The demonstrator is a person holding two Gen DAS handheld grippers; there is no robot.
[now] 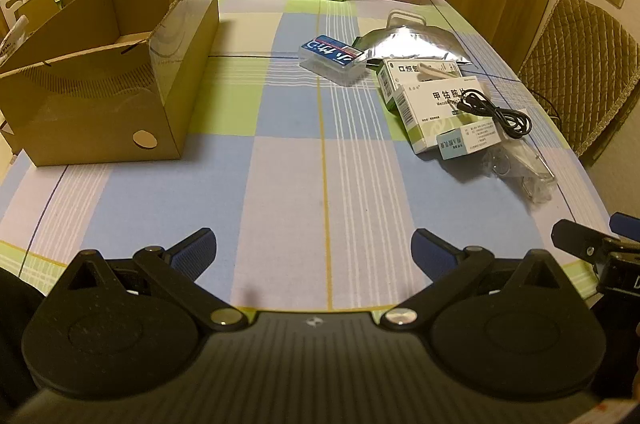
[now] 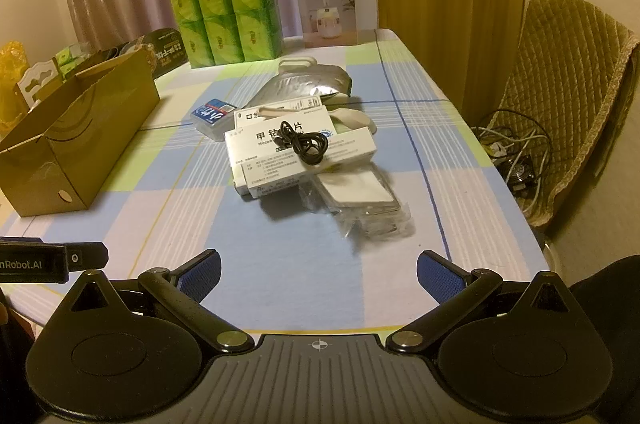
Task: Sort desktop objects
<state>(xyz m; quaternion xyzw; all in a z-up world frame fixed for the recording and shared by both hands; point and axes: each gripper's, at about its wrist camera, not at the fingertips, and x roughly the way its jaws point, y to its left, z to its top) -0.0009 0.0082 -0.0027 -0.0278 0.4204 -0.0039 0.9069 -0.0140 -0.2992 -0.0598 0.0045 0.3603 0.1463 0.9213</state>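
Hovering low over the checked worktop, left claw fingers spread, nothing between; cardboard box ahead-left, medicine boxes and black cable ahead-right. Right wrist view: right claw likewise apart, unloaded; medicine boxes with black cable atop straight ahead, cardboard box far left.

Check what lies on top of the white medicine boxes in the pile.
A coiled black cable lies on the white medicine boxes, and a pale stick-like item lies on the rear one. Whatever lies beneath the boxes is covered.
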